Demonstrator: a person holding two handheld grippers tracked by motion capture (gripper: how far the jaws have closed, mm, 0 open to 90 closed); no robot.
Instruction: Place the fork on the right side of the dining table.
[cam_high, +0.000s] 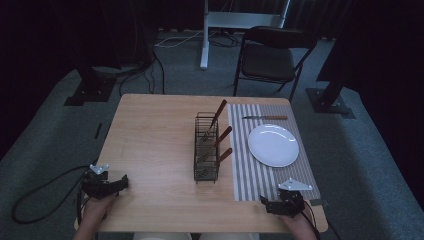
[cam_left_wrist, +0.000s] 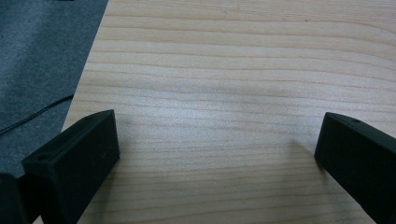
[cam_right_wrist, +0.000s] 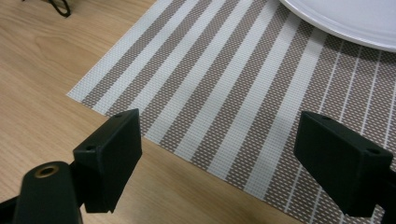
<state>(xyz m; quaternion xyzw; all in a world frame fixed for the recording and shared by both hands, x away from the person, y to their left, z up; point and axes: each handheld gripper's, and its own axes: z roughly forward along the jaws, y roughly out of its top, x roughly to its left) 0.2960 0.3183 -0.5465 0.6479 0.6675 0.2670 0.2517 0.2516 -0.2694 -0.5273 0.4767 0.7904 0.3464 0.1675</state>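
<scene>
On the table (cam_high: 150, 150) we list: wire caddy (cam_high: 206, 148) at frame centre holding three wooden-handled utensils; plate (cam_high: 273, 145) on striped mat (cam_high: 250, 175), knife (cam_high: 265, 118) above it. Left claw (cam_high: 120, 184) and right claw (cam_high: 263, 202), bottom corners, gape wide, empty. We judge a handle-first reach best. No readable writing.

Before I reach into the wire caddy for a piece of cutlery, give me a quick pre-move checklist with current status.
1. Left gripper open, nothing held: ok.
2. Right gripper open, nothing held: ok.
3. Wire caddy upright on the table: ok.
4. Three wooden handles stick out of the caddy toward the placemat: ok.
5. Plate on the placemat, bare: ok.
6. Knife already laid beyond the plate: ok.
</scene>
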